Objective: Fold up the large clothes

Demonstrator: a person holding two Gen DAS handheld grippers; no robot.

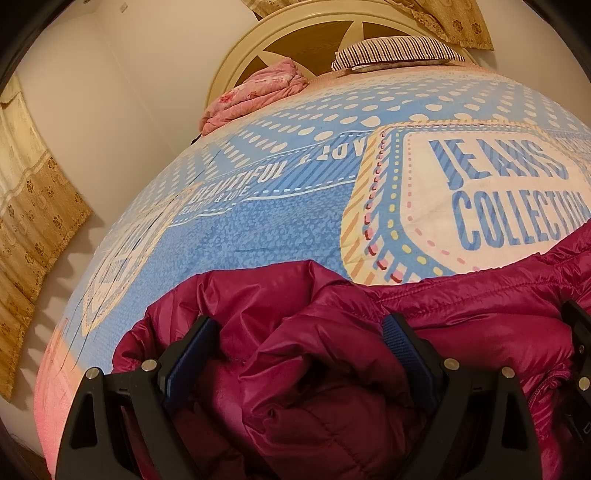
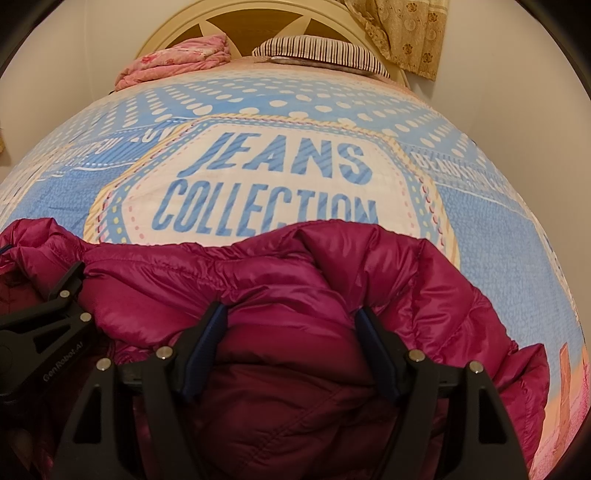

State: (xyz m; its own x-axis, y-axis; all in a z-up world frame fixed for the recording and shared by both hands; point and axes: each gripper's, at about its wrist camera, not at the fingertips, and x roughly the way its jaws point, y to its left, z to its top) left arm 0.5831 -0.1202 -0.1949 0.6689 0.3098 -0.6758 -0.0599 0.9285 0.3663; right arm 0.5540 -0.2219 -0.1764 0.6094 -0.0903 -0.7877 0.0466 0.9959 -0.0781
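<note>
A magenta quilted down jacket [image 1: 332, 332] lies bunched on the near part of the bed; it also fills the lower right wrist view [image 2: 295, 280]. My left gripper [image 1: 299, 328] is open, its blue-padded fingers [image 1: 195, 350] standing wide on either side of a puffy fold of the jacket. My right gripper [image 2: 291, 321] is open too, its fingers [image 2: 373, 347] straddling another bulge of the jacket. The left gripper also shows at the left edge of the right wrist view [image 2: 55, 306], and the right one at the right edge of the left wrist view [image 1: 580, 332].
The bed cover [image 2: 288, 177] is blue and white, printed "JEANS COLLECTION". A folded pink quilt [image 2: 173, 62] and a striped pillow [image 2: 317, 51] lie by the cream headboard [image 1: 258, 40]. Beige curtains [image 1: 33, 206] hang left and at the back right [image 2: 406, 33].
</note>
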